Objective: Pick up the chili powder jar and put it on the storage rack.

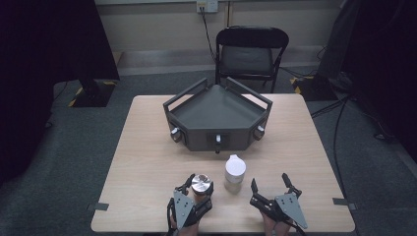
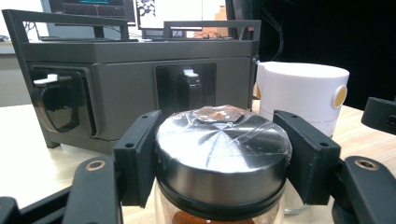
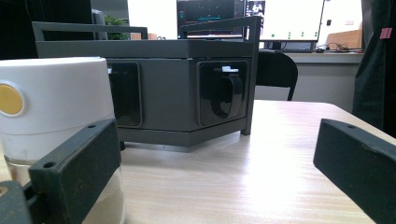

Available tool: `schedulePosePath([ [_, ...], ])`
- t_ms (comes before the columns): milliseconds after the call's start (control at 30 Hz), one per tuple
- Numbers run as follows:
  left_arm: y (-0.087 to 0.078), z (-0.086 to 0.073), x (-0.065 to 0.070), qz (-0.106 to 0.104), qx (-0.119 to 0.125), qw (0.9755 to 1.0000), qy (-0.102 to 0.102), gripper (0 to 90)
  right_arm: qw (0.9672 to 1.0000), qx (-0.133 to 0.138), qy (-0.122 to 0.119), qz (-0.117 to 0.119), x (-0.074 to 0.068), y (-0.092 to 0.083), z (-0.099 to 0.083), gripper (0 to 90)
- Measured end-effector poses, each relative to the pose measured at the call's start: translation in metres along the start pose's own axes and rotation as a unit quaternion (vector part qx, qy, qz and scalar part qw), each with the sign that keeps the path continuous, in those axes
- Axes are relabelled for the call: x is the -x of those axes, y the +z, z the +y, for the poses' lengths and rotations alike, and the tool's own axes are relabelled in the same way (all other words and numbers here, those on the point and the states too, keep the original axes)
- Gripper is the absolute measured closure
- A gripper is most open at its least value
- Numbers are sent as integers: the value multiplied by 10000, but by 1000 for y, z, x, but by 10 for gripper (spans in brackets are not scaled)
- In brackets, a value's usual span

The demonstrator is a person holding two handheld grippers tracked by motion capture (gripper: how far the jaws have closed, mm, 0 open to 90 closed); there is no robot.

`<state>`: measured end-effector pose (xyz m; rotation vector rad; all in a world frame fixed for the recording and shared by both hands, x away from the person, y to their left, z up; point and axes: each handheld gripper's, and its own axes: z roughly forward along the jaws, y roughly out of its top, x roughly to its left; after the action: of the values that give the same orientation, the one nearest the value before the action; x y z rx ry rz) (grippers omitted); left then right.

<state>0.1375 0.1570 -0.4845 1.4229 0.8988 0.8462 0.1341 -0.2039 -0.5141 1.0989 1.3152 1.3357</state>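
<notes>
- Our left claw was clamped on the metal-lidded jar at the worktop's near edge; a slanted lift could tip it against the white-capped jar just right.
- Its glass seemingly held reddish powder.
- Our right claw stood apart, empty.

I see a pale wood-grain table, a matt grey plastic-looking rack, a jar of clear glass with a glossy brushed-metal lid, a smooth white plastic cap, and matt black pads.
</notes>
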Motion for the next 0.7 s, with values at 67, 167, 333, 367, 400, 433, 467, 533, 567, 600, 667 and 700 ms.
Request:
schedulePosePath([
  [67, 0, 1, -2, -24, -14, 10000, -17, 353, 10000, 0, -1, -1, 0, 0, 0, 0],
  [167, -1, 2, -5, -76, 10, 10000, -7, 352, 10000, -1, -1, 0, 0, 0, 0, 0],
  [333, -2, 7, -10, -164, 52, 9998, -18, 352, 10000, 0, -1, 0, 0, 0, 0, 0],
  [367, -3, 8, -12, -198, 69, 9998, -4, 352, 10000, -1, -1, 0, 0, 0, 0, 0],
  [400, -4, 8, -13, -225, 98, 9997, 35, 352, 10000, -1, -1, 0, 0, 0, 0, 0],
  [433, -4, 10, -13, -226, 112, 9997, 55, 352, 10000, -1, -1, 0, 0, 0, 0, 0],
  [467, -5, 10, -14, -242, 131, 9996, 73, 353, 10000, 0, -2, 0, 0, 0, 0, 0],
  [533, -5, 12, -16, -261, 152, 9995, 53, 353, 10000, 1, -3, -1, 0, 0, 0, 0],
  [567, -5, 12, -17, -262, 164, 9995, 54, 353, 10000, 1, -2, -3, 0, 0, 0, 0],
  [600, -5, 13, -18, -267, 165, 9995, 65, 353, 10000, 0, -2, -3, 0, 0, 0, 0],
  [667, -5, 14, -19, -293, 164, 9994, 102, 352, 10000, 0, -2, -4, 0, 0, 0, 0],
  [700, -5, 15, -20, -298, 167, 9993, 121, 352, 10000, 0, -2, -3, 0, 0, 0, 0],
])
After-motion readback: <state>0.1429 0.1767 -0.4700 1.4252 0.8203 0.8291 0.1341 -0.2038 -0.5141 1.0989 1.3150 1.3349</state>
